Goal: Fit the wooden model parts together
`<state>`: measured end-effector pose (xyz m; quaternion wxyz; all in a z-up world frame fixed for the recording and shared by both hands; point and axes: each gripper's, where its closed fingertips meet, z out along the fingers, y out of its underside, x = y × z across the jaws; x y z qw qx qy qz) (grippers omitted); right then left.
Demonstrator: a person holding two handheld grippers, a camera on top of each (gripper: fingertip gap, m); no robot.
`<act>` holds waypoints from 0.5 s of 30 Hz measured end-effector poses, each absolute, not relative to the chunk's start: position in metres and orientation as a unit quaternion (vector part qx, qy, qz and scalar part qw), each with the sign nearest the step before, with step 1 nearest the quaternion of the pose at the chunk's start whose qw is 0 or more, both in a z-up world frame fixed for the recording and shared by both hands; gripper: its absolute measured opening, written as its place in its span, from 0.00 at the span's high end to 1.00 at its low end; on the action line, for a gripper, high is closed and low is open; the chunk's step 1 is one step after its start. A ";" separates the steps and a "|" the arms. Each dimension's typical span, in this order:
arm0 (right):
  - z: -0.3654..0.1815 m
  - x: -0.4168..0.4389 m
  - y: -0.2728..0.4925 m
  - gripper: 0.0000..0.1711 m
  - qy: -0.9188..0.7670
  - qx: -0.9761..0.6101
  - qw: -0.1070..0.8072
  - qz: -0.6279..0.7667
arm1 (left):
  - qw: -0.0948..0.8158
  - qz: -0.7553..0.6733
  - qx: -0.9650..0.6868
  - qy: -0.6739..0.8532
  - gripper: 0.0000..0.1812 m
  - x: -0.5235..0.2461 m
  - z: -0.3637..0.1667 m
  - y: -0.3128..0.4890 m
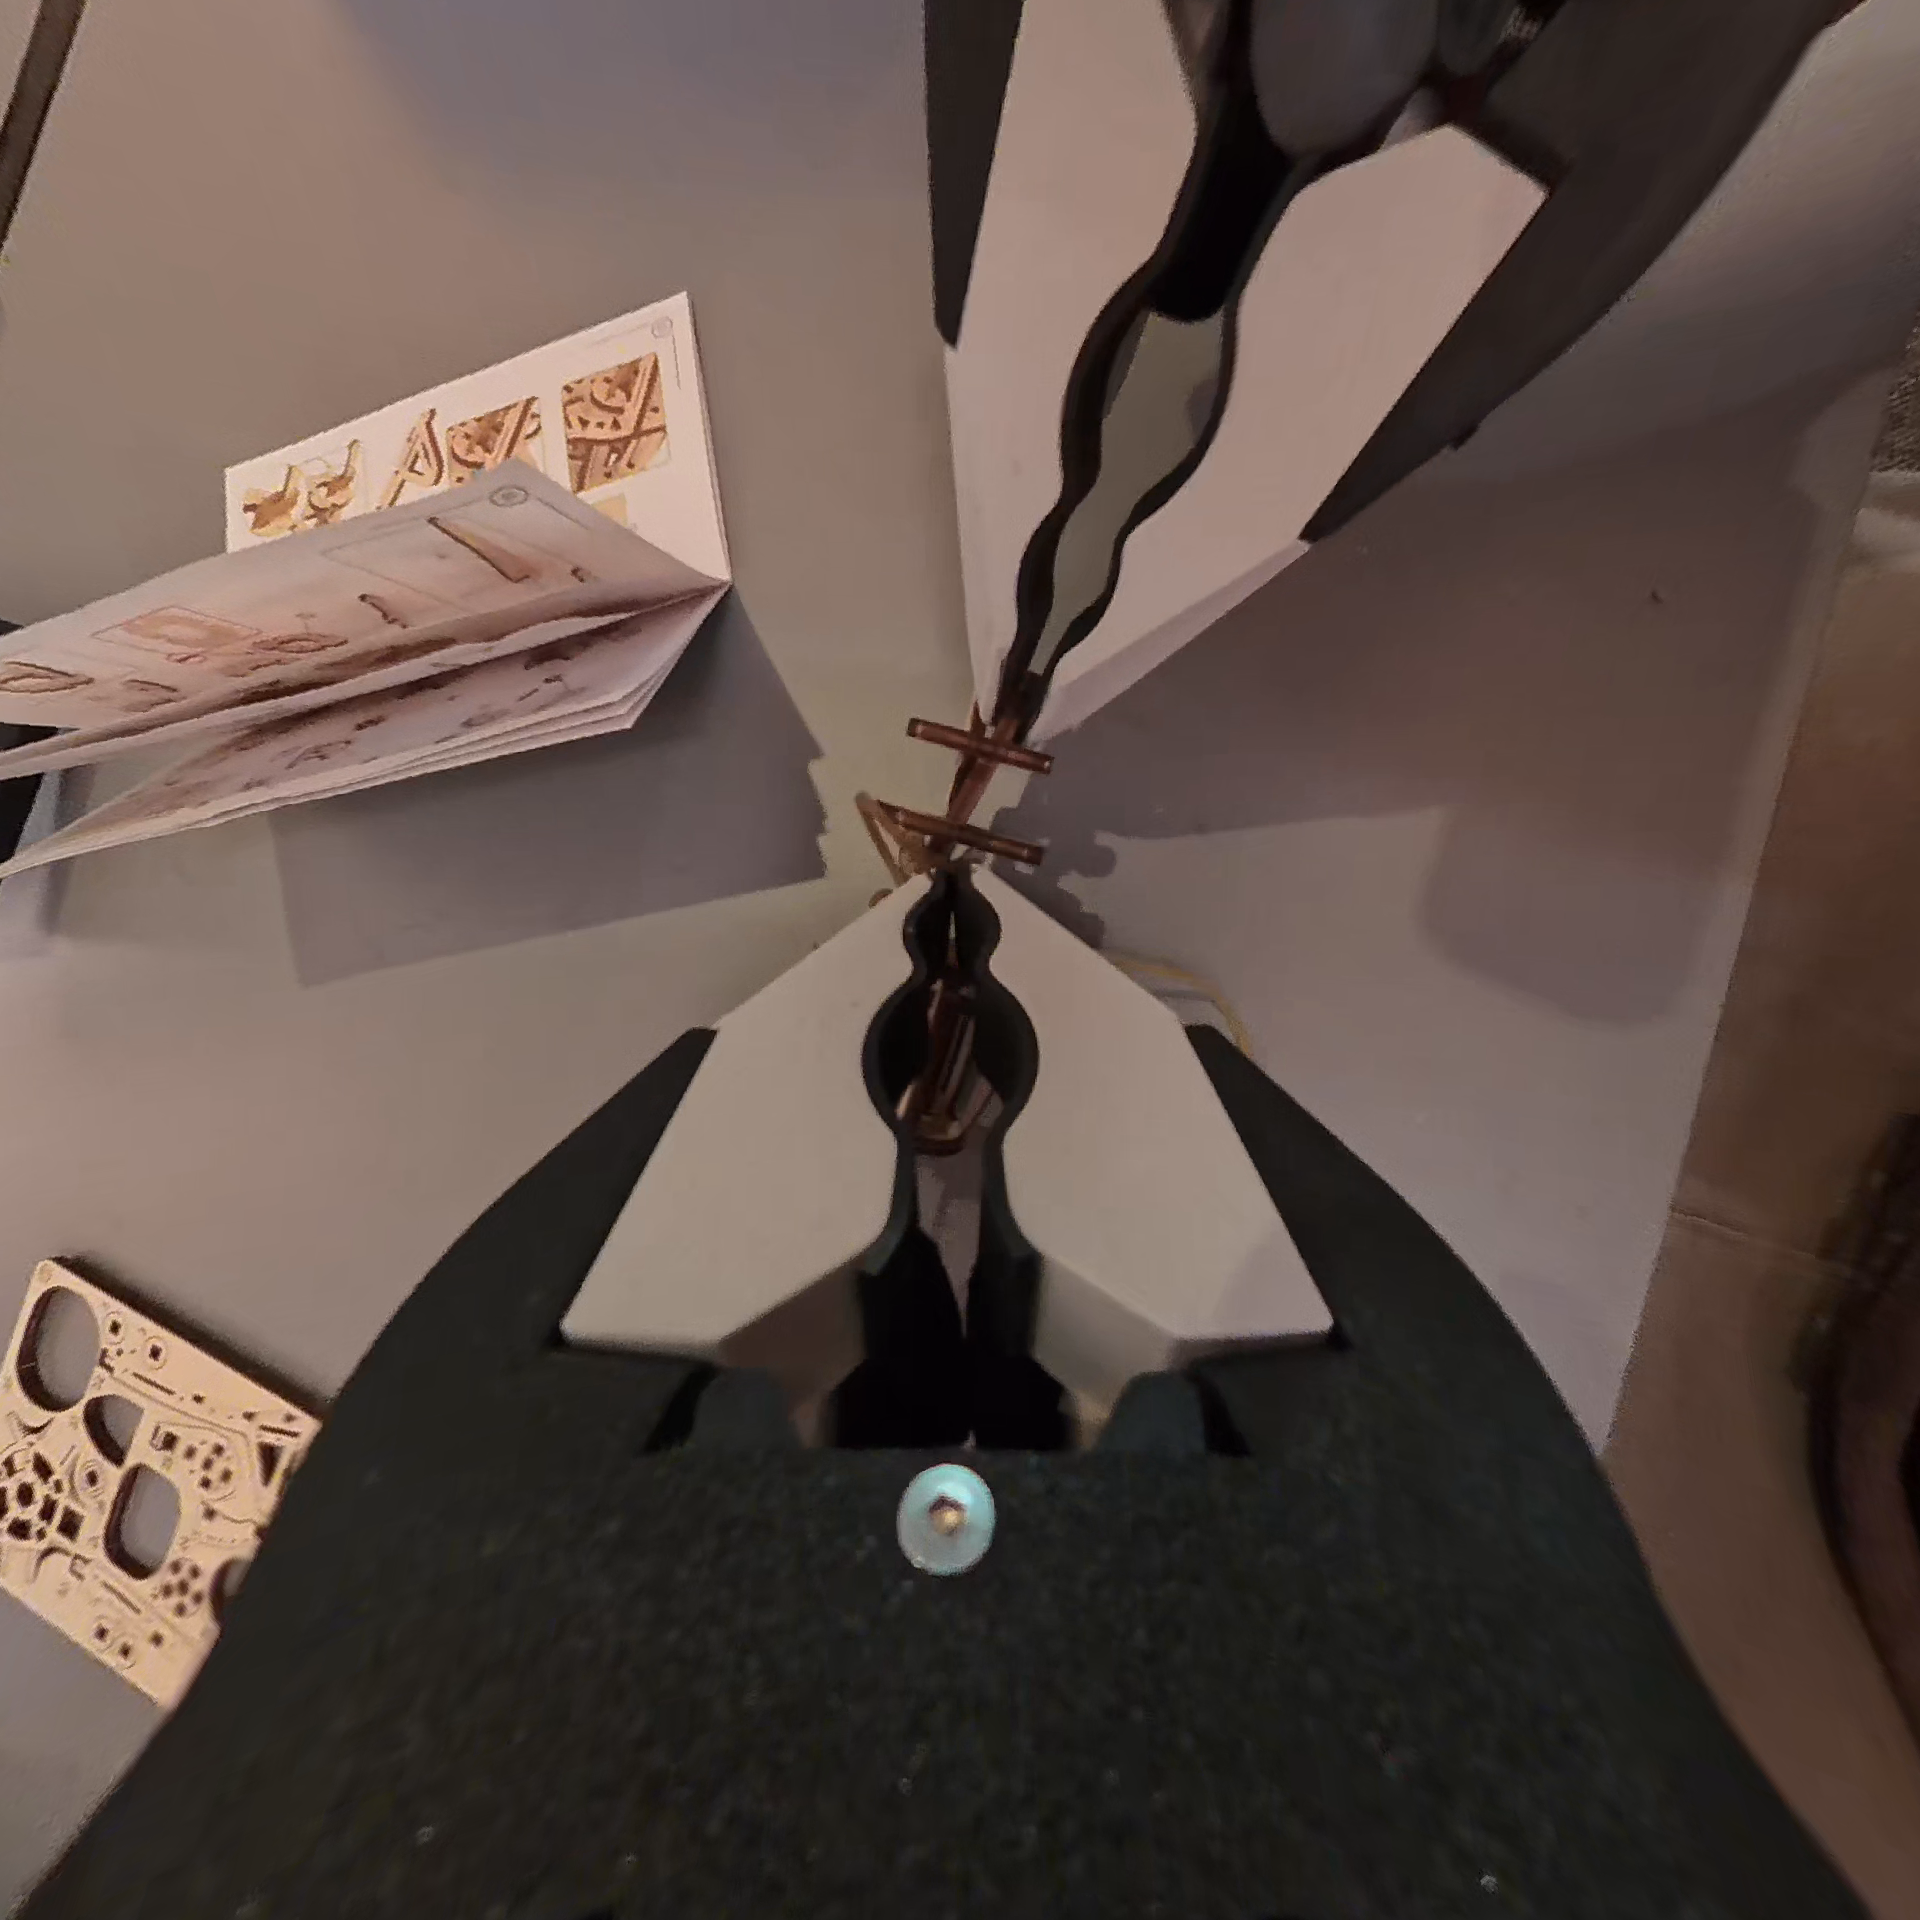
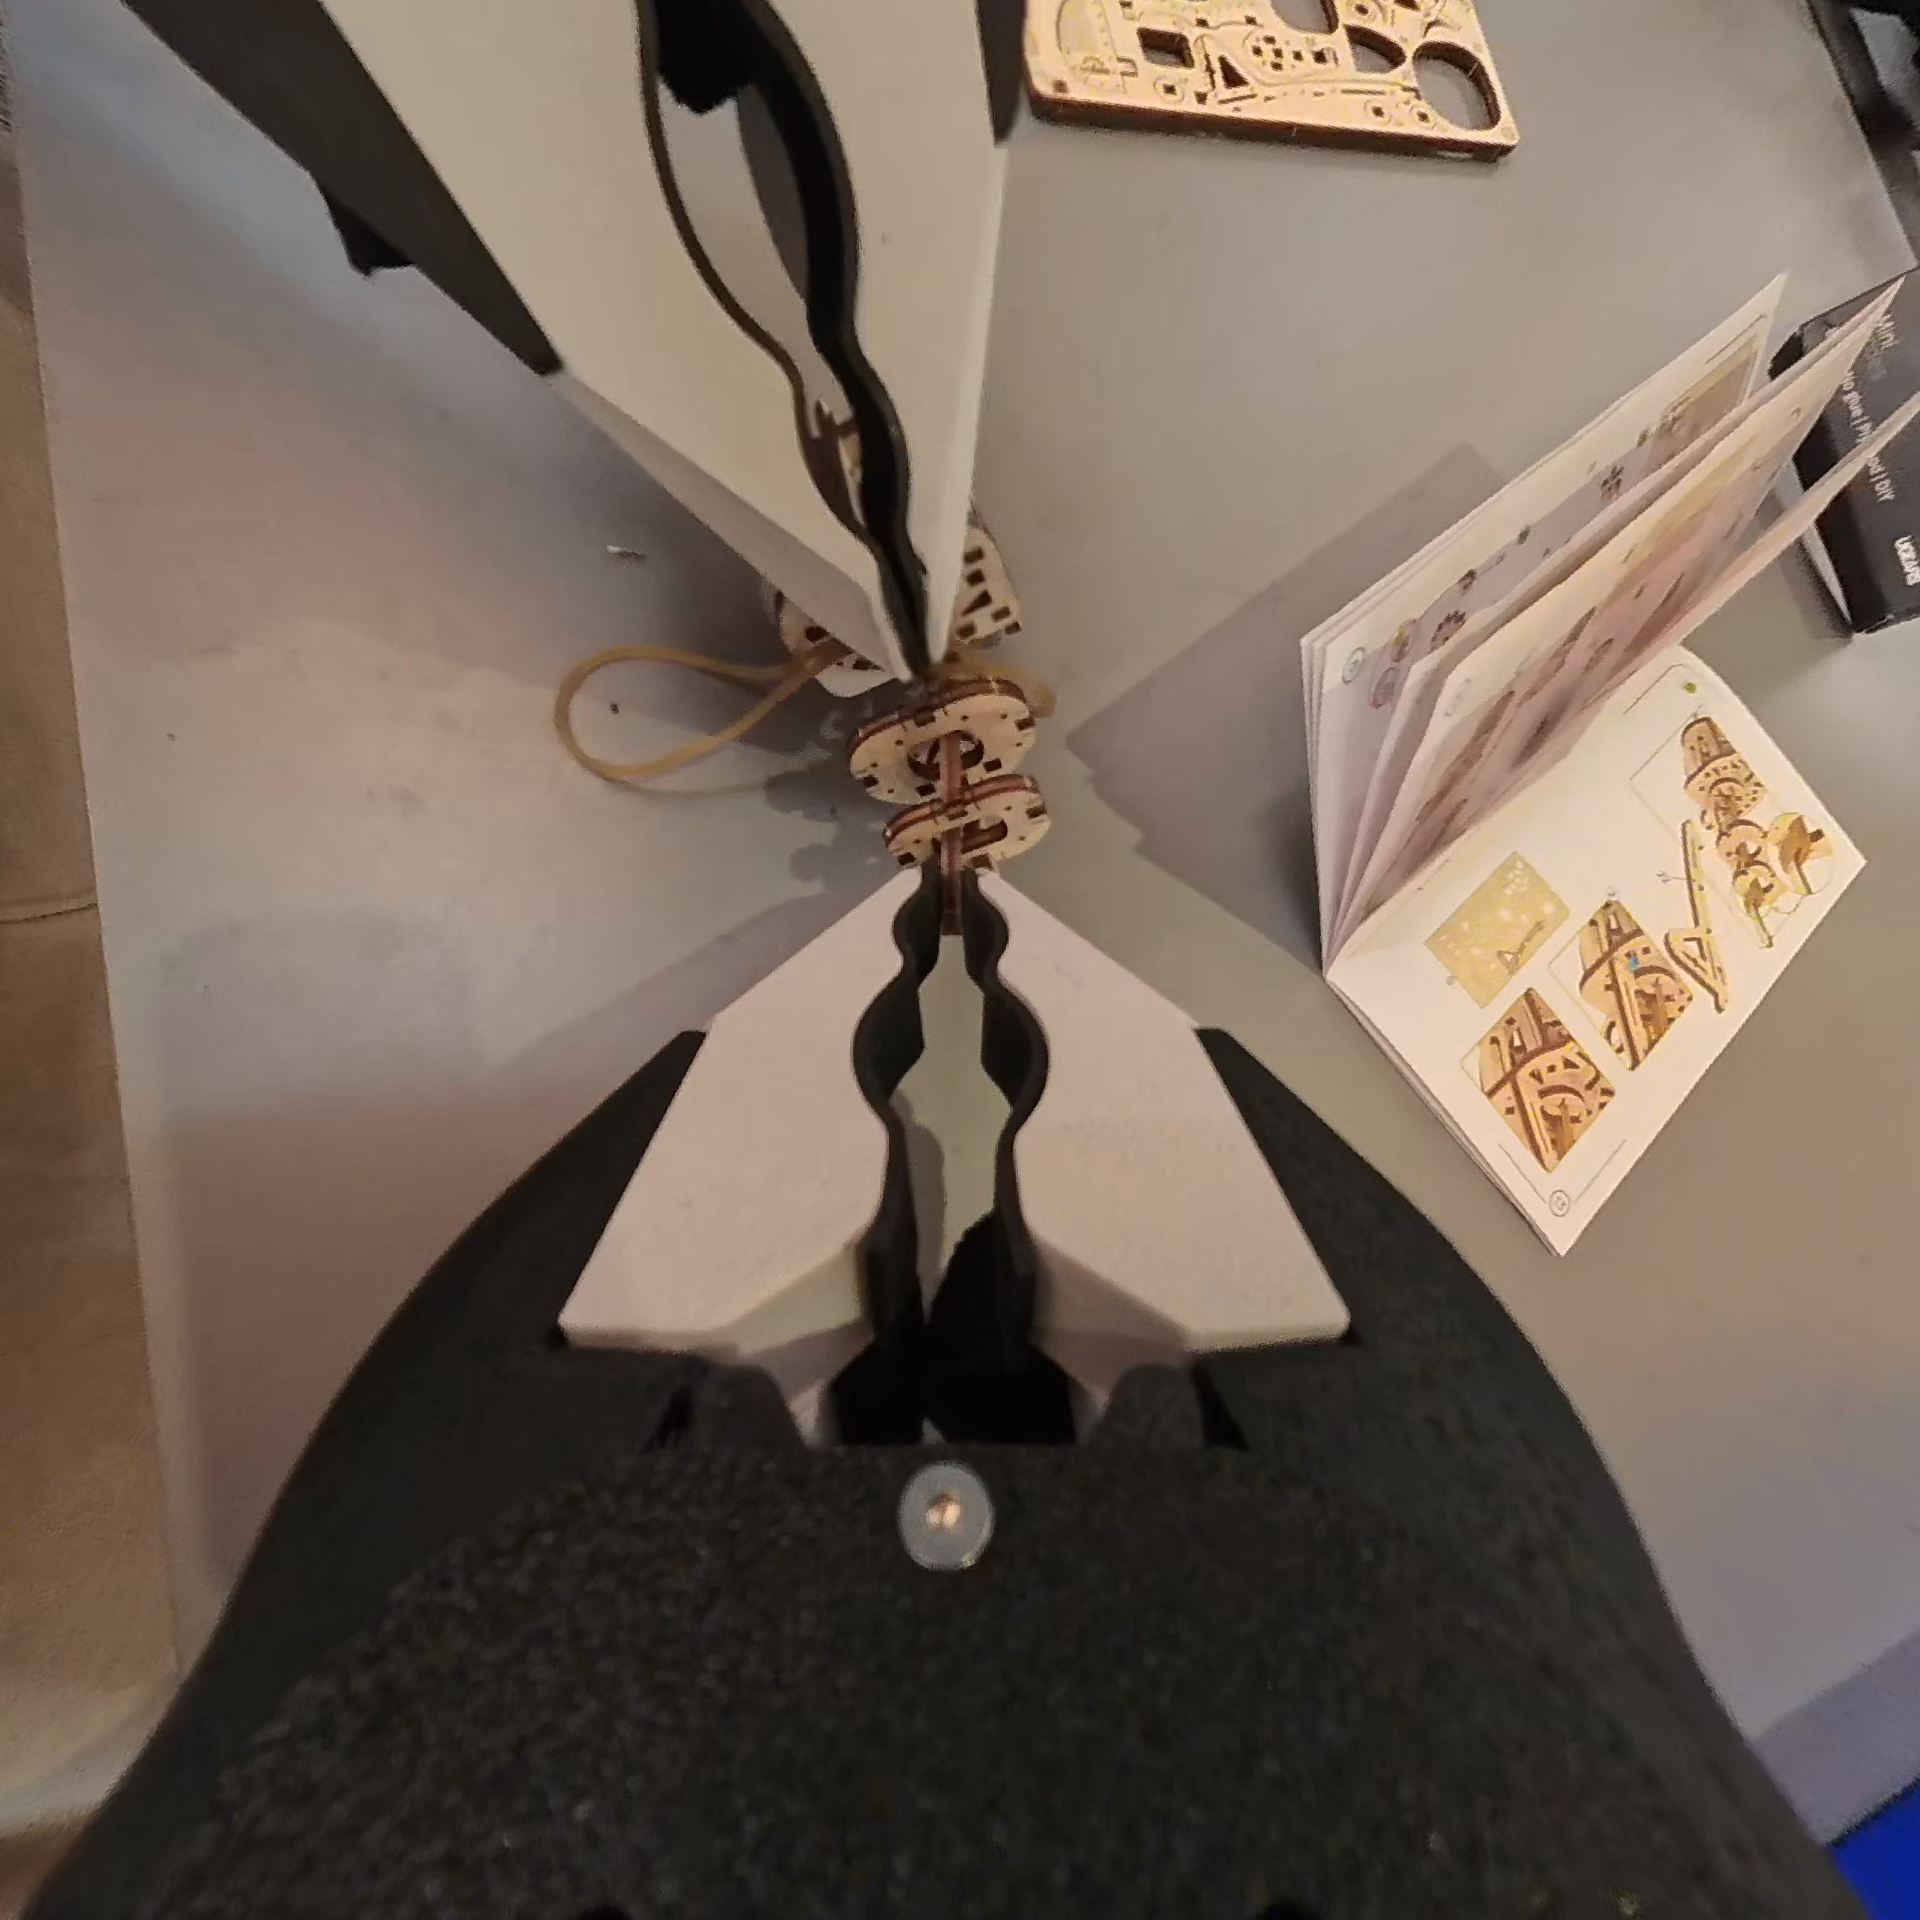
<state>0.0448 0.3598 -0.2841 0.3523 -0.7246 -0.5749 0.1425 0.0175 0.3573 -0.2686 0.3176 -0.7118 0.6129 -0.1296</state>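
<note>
On grey table, booklet lies open.

Black grippers — white, seemingly wavy-edged fingers

The 2 grippers meet tip to tip over the table, wooden assembly between them.

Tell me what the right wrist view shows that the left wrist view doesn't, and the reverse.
Only the right wrist view shows the rubber band on the table, the dark box behind the booklet, and the flat faces of the two wooden discs.

Only the left wrist view shows those discs edge-on.

Both show the left gripper and right gripper meeting tip to tip on the wooden assembly, the open instruction booklet and the punched wooden sheet.
</note>
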 end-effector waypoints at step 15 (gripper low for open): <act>-0.282 0.047 0.360 0.98 -0.573 -0.722 0.358 0.148 | 0.330 -0.099 -0.713 0.611 1.00 0.022 -0.275 0.361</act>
